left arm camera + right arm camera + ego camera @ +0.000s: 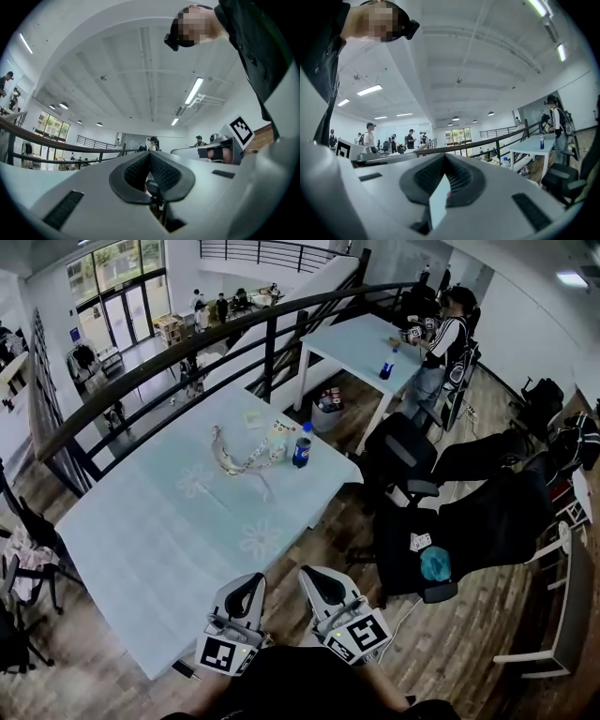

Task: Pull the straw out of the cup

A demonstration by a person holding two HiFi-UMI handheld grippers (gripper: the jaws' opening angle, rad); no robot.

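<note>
A small white cup (pixel 277 442) stands at the far middle of the pale blue table (pixel 150 531), beside a blue bottle (pixel 302 447). I cannot make out a straw at this distance. Both grippers are held low at the table's near edge, far from the cup. My left gripper (pixel 255 578) (pixel 150 153) is shut and empty, and its view looks up at the ceiling. My right gripper (pixel 306 571) (pixel 444 156) is also shut at the tips. A pale flat slip (pixel 439 199) shows in the hollow behind its pads.
Crumpled clear plastic (pixel 228 458) lies left of the cup. A black railing (pixel 187 348) runs behind the table. Black office chairs (pixel 469 521) stand to the right. A second table (pixel 361 343) with a person (pixel 445 343) beside it is further back.
</note>
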